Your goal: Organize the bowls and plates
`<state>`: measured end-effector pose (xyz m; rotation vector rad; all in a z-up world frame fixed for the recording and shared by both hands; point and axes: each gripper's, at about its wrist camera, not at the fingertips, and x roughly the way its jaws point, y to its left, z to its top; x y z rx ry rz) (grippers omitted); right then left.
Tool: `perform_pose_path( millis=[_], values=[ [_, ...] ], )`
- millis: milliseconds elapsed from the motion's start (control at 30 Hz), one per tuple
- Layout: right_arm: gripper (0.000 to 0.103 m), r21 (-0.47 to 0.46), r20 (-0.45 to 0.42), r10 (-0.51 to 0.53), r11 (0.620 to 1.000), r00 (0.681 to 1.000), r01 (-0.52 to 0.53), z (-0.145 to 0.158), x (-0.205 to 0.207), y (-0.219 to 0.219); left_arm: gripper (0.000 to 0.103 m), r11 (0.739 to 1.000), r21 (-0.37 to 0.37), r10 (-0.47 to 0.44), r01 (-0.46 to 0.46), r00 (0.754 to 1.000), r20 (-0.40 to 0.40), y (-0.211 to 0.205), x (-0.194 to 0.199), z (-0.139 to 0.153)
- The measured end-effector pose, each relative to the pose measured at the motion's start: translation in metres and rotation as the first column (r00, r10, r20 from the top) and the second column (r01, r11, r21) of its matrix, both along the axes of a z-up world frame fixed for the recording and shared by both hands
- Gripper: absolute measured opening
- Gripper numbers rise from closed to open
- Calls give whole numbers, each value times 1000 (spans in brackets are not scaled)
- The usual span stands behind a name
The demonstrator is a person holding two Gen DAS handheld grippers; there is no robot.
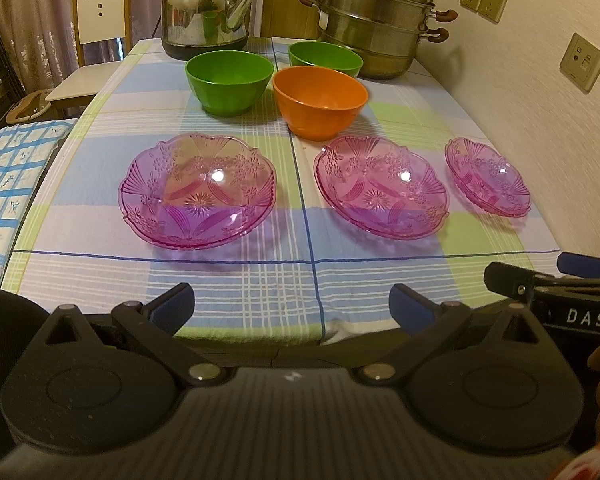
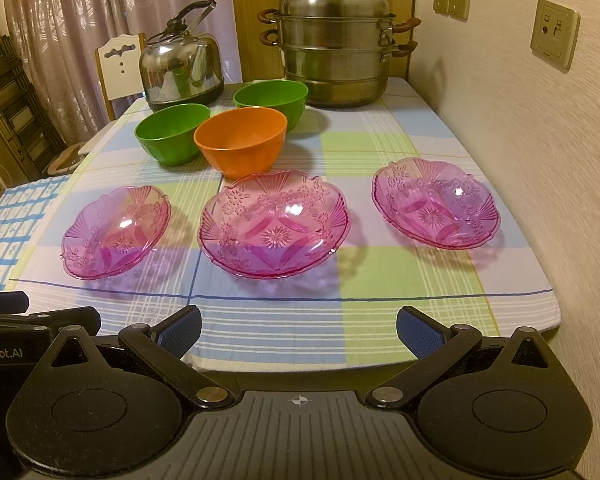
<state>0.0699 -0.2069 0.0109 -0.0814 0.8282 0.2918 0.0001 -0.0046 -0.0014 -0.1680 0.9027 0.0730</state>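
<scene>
Three pink plates [image 2: 274,226] lie in a near row on the checked surface [image 2: 400,280], three bowls, one orange bowl [image 2: 240,142] between two green bowls [image 2: 172,132], sit farther back, and both tongs [image 1: 292,306] [image 2: 298,330] hover wide open, empty.

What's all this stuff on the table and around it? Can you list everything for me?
pink plates: three, clear pink with a flower pattern, in a row across the near half of the table, apart from each other
green bowls: two, green, behind the plates, either side of the orange one
orange bowl: one, orange, between the green bowls, just behind the middle plate
kettle: one, shiny steel, far left of the table
steamer pot: one, steel, stacked with lid, far right
tablecloth: one, blue, green and white check
chair: one, white and wood, beyond the table
wall sockets: beige, on the right wall
left gripper: black with blue pads, open, empty
right gripper: same, open, empty
</scene>
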Motion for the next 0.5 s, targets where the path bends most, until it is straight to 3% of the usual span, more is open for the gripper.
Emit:
perform_pose_path(
  millis=[500],
  values=[
    [103,31,-1,35,999,999,-35,2,10,15,102,999,-14,33,-33,999,19,26,10,4]
  ],
)
